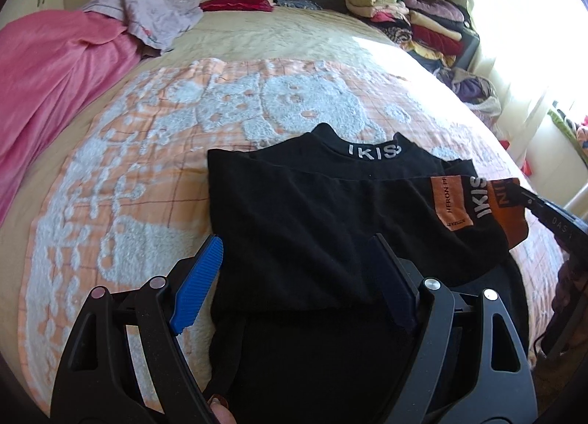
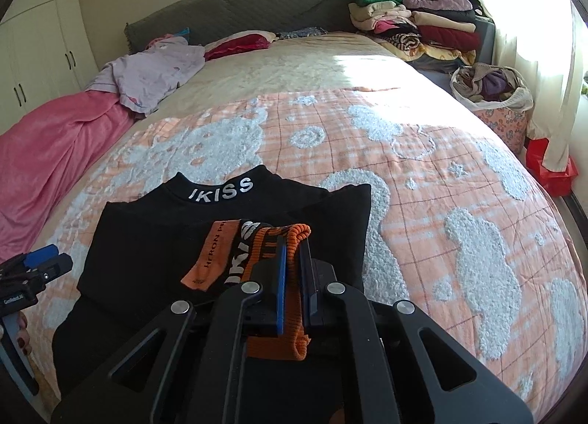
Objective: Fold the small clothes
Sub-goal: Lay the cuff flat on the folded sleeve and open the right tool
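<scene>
While the orange-and-white blanket (image 2: 422, 181) carries the black "IKISS" top (image 2: 154, 236), right gripper (image 2: 292, 277) pinches its orange cuff (image 2: 294, 328) beside a "HERON" patch (image 2: 211, 258); left gripper (image 1: 297, 277) hovers spread over the top.

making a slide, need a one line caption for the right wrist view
Right hand-held gripper shut on the orange cuff of a black top lying on the bed.

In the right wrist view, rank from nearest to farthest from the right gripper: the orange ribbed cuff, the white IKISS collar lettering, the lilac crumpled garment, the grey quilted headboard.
1. Orange ribbed cuff, clamped in the right gripper.
2. White IKISS collar lettering, ahead, slightly left.
3. Lilac crumpled garment, far left.
4. Grey quilted headboard, at the bed's far end.
</scene>
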The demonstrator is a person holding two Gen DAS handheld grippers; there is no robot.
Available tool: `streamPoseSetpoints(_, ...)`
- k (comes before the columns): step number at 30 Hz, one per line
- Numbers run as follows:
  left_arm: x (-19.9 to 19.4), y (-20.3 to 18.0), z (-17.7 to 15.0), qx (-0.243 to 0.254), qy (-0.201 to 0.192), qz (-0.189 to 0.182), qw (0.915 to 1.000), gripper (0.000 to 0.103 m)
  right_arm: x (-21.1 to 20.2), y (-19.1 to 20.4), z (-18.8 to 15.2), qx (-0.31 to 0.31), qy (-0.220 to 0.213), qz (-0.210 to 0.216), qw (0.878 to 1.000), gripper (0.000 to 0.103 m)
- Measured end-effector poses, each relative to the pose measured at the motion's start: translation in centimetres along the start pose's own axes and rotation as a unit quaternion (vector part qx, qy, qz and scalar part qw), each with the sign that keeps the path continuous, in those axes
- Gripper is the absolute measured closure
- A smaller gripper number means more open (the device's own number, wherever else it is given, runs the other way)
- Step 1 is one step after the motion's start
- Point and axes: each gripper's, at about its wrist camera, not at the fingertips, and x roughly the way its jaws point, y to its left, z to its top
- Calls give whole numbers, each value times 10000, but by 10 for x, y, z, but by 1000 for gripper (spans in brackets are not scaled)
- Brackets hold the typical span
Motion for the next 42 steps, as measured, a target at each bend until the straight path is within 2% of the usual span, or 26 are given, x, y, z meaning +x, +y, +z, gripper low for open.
streamPoseSetpoints(2, 8, -4, 0, 72, 91, 18, 9999, 30, 1, -2, -2, 45, 32, -32, 10000, 97)
streamPoseSetpoints(5, 16, -7, -1, 150, 187, 28, 9997, 30, 2, -7, -7, 130, 45, -180, 9997, 86)
streamPoseSetpoints(10, 23, -10, -3, 217, 252, 49, 9994, 30, 1, -14, -17, 183, 118, -215, 9995, 86)
streamPoseSetpoints(13, 29, -10, -4, 220, 272, 111, 9993, 30, 1, -6, -22, 83, 169, -117, 9998, 86)
streamPoseSetpoints(17, 48, -9, -11, 368, 561, 312, 9973, 33, 4, 11, -27, -146, 278, 49, 9995, 85)
streamPoseSetpoints(20, 61, -3, -20, 355, 766, 343, 9958, 33, 7, 24, -30, -284, 350, 184, 9988, 79)
streamPoseSetpoints(25, 61, 3, -24, 247, 749, 226, 9966, 32, 8, 44, -33, -498, 405, 460, 9969, 75)
streamPoseSetpoints(27, 60, 3, -24, 245, 746, 216, 9967, 32, 14, 47, -34, -512, 487, 578, 9958, 66)
streamPoseSetpoints(33, 57, 3, -26, 232, 731, 187, 9969, 32, 49, 27, -52, -282, 1115, 90, 9933, 65)
streamPoseSetpoints(36, 56, 2, -26, 242, 725, 196, 9969, 32, 50, 19, -54, -3, 1036, 247, 9943, 65)
streamPoseSetpoints(40, 56, 3, -26, 213, 725, 196, 9970, 32, 43, 21, -54, -41, 969, 202, 9951, 63)
streamPoseSetpoints(42, 54, 3, -26, 199, 718, 188, 9970, 32, 36, 21, -55, -18, 920, 229, 9955, 56)
